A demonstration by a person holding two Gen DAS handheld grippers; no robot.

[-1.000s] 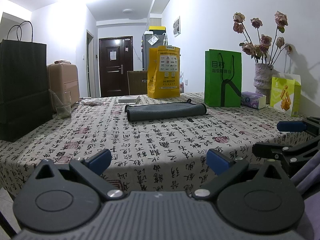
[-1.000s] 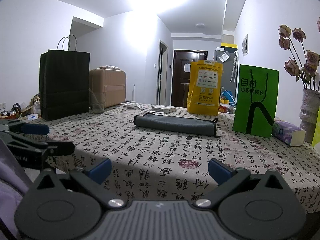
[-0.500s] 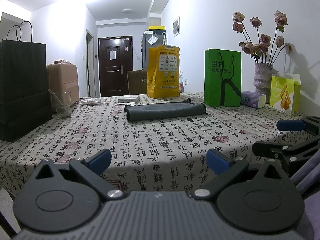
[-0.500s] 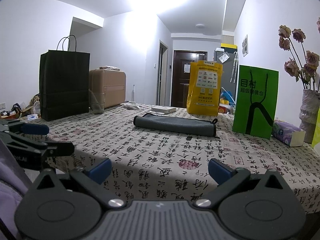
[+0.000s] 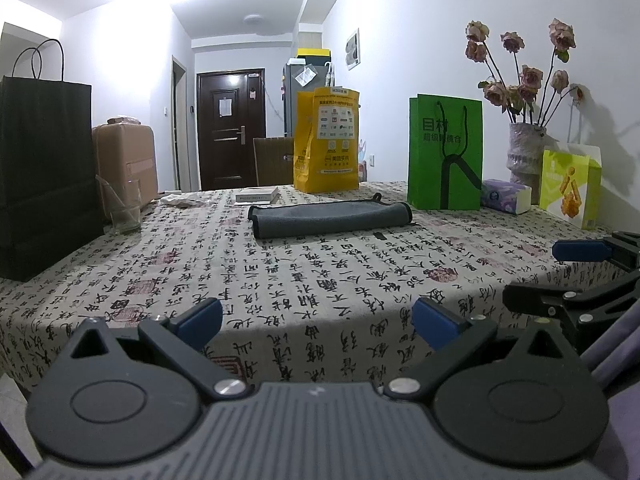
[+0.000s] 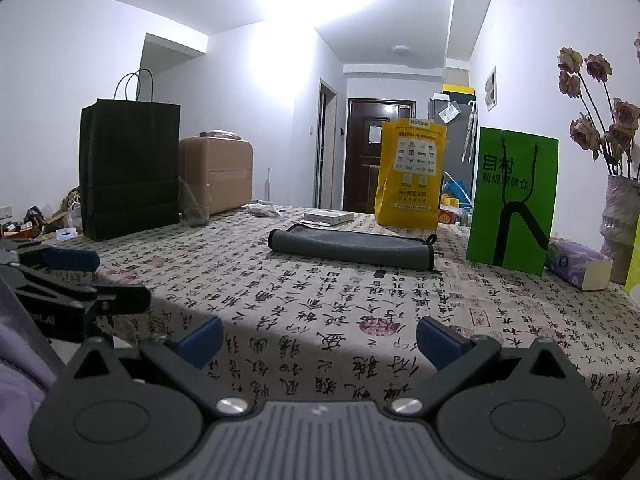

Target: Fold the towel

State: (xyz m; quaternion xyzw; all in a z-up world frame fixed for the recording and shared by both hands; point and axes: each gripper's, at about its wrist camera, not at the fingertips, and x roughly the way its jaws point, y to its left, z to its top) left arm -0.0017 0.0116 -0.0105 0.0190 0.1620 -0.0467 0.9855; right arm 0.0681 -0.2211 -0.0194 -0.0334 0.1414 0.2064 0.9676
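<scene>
Towel was soft, light, floppy microfibre lying mid-worktop; you'd want its near corners. Both tongs, left and right, were spread wide, pinching nothing.

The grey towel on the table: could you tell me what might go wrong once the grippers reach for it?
1. The towel lies on a loose patterned tablecloth; the fingers of the open left gripper or right gripper could pinch the cloth along with it.
2. The green bag stands close to the towel's right end, and lifting a corner there might tip it.
3. The glass by the black bag could be knocked if the tablecloth is dragged.
</scene>
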